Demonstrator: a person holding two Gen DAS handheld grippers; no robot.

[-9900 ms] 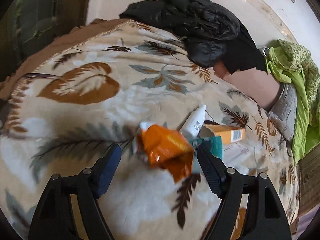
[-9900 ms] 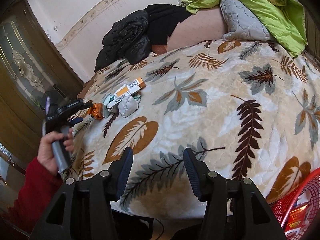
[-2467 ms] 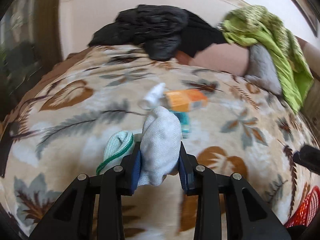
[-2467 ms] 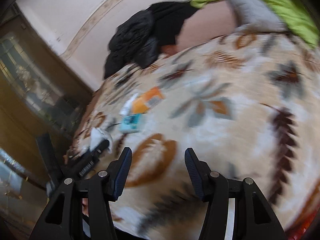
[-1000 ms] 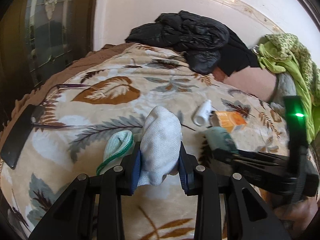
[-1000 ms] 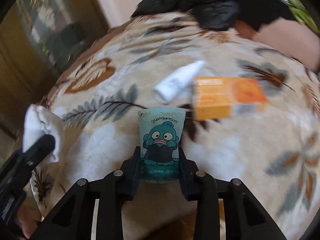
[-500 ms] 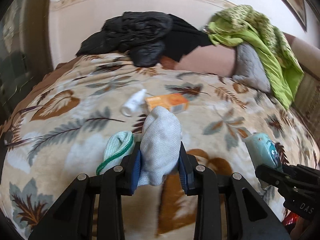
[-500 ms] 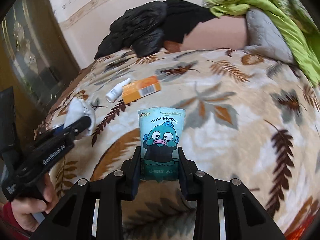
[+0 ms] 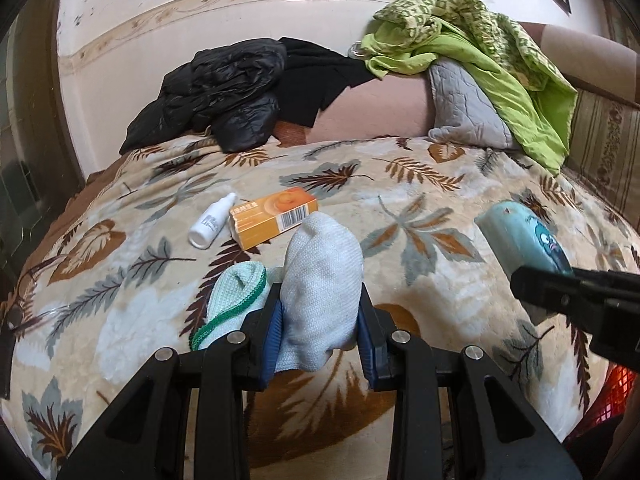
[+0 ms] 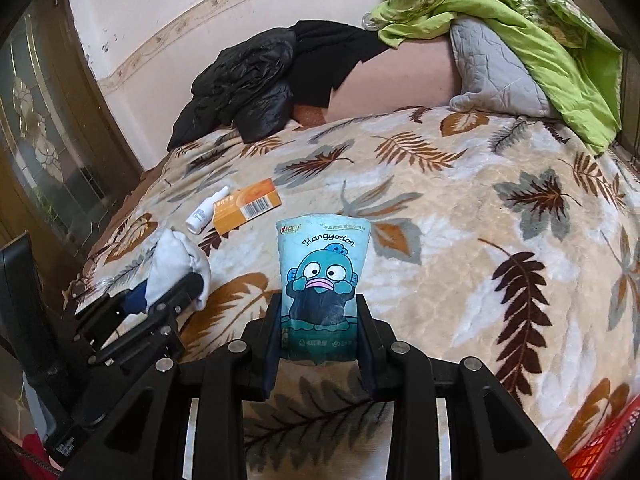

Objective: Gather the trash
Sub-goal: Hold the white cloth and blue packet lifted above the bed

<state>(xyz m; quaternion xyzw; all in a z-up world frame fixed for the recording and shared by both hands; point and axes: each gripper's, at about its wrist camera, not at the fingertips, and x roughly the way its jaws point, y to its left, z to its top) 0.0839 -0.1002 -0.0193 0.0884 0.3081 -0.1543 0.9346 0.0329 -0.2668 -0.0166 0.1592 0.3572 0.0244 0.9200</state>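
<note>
My left gripper point(image 9: 320, 328) is shut on a crumpled white cloth wad point(image 9: 320, 280), and a pale green cloth with a green hem point(image 9: 236, 292) bulges out beside its left finger. My right gripper point(image 10: 320, 334) is shut on a teal tissue packet with a cartoon fish point(image 10: 322, 280). Both hover above the leaf-patterned blanket point(image 9: 420, 208). The packet point(image 9: 524, 240) and the right gripper point(image 9: 568, 296) also show at the right of the left wrist view. On the blanket lie an orange box point(image 9: 272, 216) and a small white bottle point(image 9: 212, 222).
A black jacket point(image 9: 224, 88), a grey pillow point(image 9: 464, 108) and a green quilt point(image 9: 480, 48) lie at the bed's far end by the wall. A red basket point(image 10: 600, 444) peeks in at the lower right. A dark wooden door point(image 10: 44, 140) stands on the left.
Both grippers have swung to the right over the bed with their loads. The orange box and bottle now lie farther off and to the left.
</note>
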